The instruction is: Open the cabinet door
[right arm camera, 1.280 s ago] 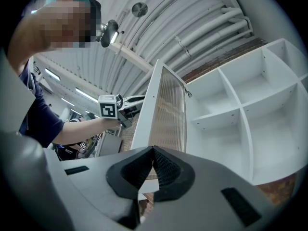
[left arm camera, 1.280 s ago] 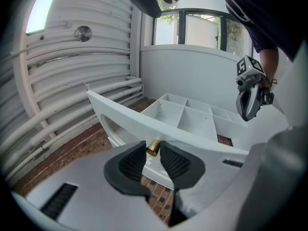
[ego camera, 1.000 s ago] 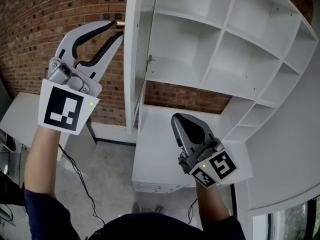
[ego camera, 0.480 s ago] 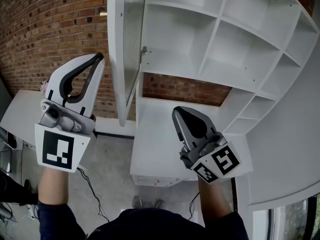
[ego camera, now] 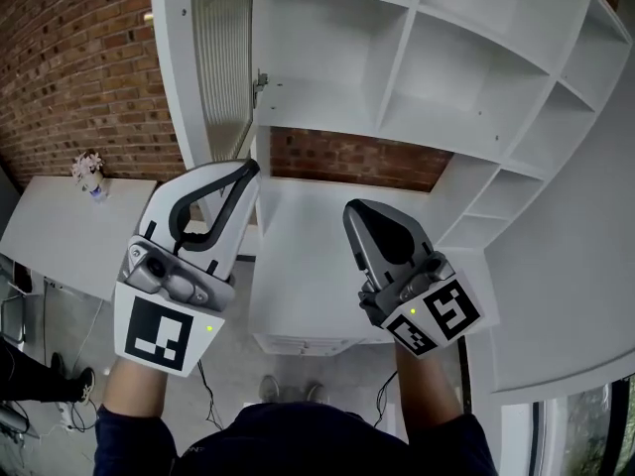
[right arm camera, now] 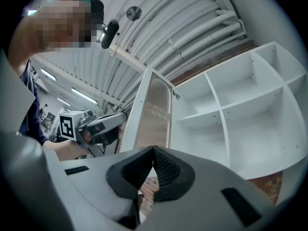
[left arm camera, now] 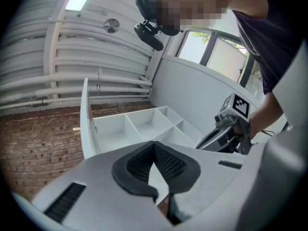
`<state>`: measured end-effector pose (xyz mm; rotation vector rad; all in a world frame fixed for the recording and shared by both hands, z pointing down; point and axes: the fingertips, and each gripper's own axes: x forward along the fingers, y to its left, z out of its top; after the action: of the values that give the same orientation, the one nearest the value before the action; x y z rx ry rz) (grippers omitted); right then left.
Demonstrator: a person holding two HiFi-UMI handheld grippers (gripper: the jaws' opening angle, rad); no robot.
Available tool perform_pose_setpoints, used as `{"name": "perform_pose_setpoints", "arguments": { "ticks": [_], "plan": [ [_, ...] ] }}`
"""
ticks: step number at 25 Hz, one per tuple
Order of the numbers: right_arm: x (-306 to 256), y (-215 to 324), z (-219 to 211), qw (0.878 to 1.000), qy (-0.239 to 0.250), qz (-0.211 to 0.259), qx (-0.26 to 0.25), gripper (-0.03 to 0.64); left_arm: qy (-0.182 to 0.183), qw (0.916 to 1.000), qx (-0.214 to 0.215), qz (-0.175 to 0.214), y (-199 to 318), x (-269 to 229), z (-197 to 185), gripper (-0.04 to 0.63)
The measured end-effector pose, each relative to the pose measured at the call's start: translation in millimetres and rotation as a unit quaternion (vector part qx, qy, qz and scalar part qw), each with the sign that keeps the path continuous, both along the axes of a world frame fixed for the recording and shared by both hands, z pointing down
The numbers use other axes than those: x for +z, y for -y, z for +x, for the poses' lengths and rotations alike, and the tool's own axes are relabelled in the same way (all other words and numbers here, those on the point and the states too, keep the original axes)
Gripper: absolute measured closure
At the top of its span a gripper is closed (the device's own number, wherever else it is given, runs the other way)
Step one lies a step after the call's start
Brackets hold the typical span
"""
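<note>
left fingers (ego camera: 189,188) near open cabinet door (ego camera: 220,58)

Door (ego camera: 213,62) stands just beyond the left gripper's (ego camera: 248,167) fingertips; shelves (ego camera: 466,77) spread beyond the right gripper's (ego camera: 355,209), right of the door.

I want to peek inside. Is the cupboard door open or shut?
Open. The door stands swung out to the left, and the white shelves beside it show, all bare.

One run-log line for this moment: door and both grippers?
door: white cabinet door with ribbed panel open wide | left gripper: shut, empty, clear of door | right gripper: shut, empty
</note>
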<state>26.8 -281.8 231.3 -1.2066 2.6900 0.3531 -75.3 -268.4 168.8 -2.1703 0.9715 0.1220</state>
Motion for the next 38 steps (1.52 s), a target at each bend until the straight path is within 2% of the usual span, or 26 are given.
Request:
{"name": "perform_pose_setpoints", "arguments": {
  "ticks": [7, 12, 20, 29, 38],
  "plan": [
    [4, 2, 30, 1.0, 0.001, -0.007, 0.013, 0.594, -0.033, 0.9964, 0.03, -0.072, 18, 35, 34, 0.588],
    [11, 9, 48, 1.0, 0.001, -0.012, 0.014, 0.595, -0.068, 0.9896, 0.046, -0.118, 36, 59, 50, 0.588],
    [29, 22, 54, 0.999, 0.005, -0.04, 0.015, 0.595, -0.075, 0.9814, 0.057, -0.168, 60, 97, 72, 0.588],
    [44, 36, 54, 0.998, 0.002, -0.055, 0.019, 0.595, -0.079, 0.9756, 0.071, -0.192, 78, 115, 84, 0.588],
    [52, 42, 54, 0.998, 0.0, -0.062, 0.028, 0.595, -0.087, 0.9741, 0.076, -0.195, 86, 116, 82, 0.589]
  ]
}}
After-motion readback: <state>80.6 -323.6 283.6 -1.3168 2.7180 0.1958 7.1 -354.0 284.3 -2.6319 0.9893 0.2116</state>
